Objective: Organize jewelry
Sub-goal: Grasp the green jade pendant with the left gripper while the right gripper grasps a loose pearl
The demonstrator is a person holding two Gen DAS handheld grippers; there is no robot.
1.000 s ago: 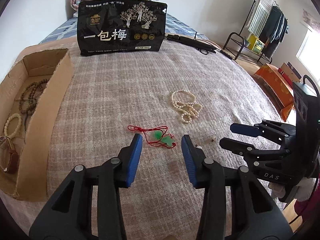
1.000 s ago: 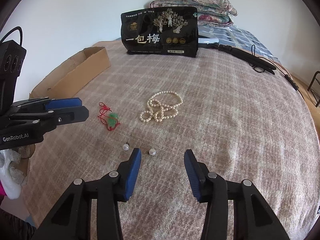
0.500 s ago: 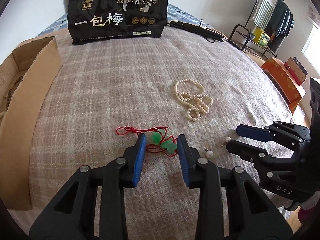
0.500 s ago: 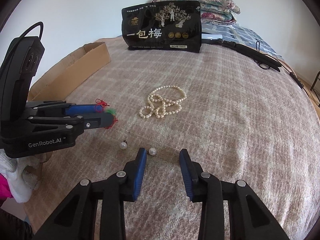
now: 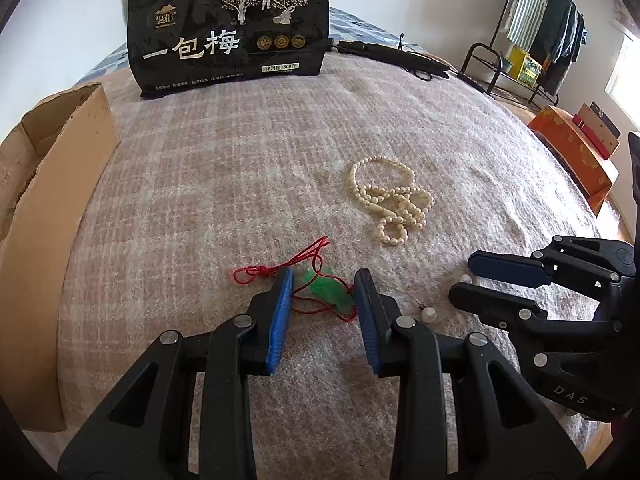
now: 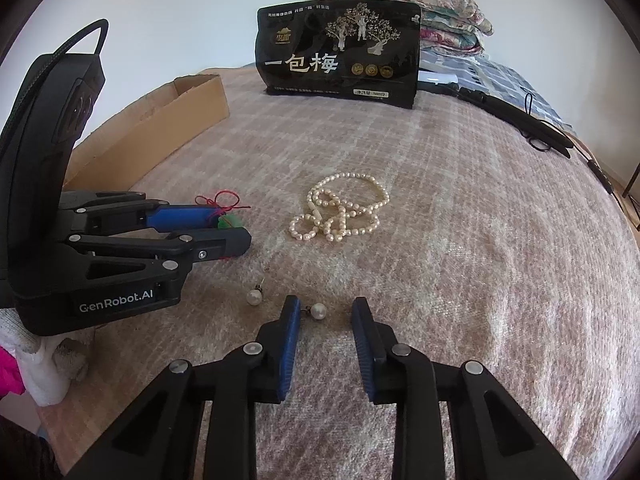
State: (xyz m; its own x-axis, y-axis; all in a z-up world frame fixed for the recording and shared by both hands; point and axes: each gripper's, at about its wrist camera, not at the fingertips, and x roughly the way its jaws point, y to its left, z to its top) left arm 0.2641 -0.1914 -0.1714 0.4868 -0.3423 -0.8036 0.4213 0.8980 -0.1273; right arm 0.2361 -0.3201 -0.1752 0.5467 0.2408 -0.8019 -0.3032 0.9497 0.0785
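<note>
The green carved pendant on a thin red cord [image 5: 326, 290] lies on the pink-and-cream checked blanket of the bed [image 5: 240, 168], between the blue-padded jaws of the left gripper [image 5: 323, 280]. Those jaws stand apart on either side of the pendant, with a gap showing between each pad and the green stone; part of the red cord trails out to the left of the left pad. In the right wrist view the same pendant [image 6: 229, 221] peeks out from between the left gripper's fingers.

A small round white pearl earring with a dark post [image 6: 318, 311] rests on the blanket between the jaws of the right gripper [image 6: 326, 312]. These jaws are closing, and the pearl sits nearer the left pad, apart from both. A second matching pearl earring [image 6: 254, 296] lies just beside it to the left, outside the jaws.

A tangled strand of cream pearl beads [image 6: 340, 208] lies further up the blanket, well apart from both grippers. An open brown cardboard box [image 5: 52, 184] stands along the left edge of the bed. A large black printed snack bag [image 5: 228, 28] stands upright at the far end, in front of folded floral quilts [image 6: 448, 20].
</note>
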